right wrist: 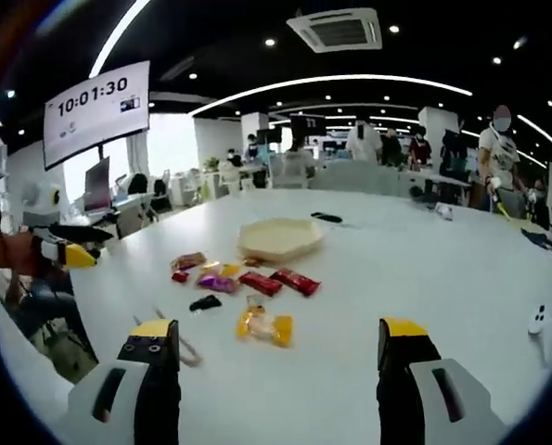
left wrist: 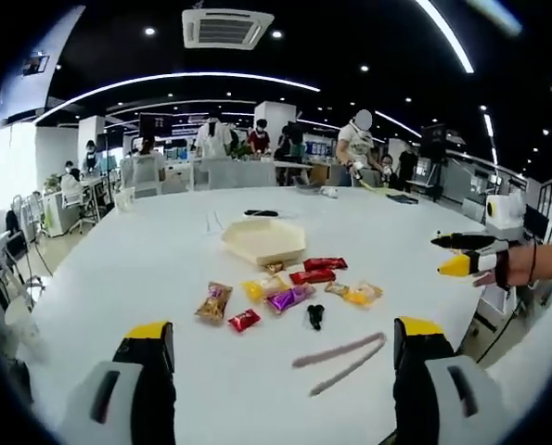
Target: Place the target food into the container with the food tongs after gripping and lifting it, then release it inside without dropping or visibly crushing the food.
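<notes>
In the left gripper view, the left gripper (left wrist: 280, 357) hangs wide open and empty above the table (left wrist: 118, 269). The tongs (left wrist: 339, 362) lie flat between its jaws, likely the first pickup. Snacks (left wrist: 289, 289) sit loose before the tray (left wrist: 263, 241).

In the right gripper view, the right gripper (right wrist: 280, 357) gapes empty too. Here a clock (right wrist: 96, 109) shows, and the tongs are mostly hidden behind the left jaw.

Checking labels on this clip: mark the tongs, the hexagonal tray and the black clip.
tongs (left wrist: 342, 360), left gripper view, middle of the arms.
hexagonal tray (left wrist: 262, 244), left gripper view, bare inner floor.
black clip (left wrist: 314, 317), left gripper view, its body.
</notes>
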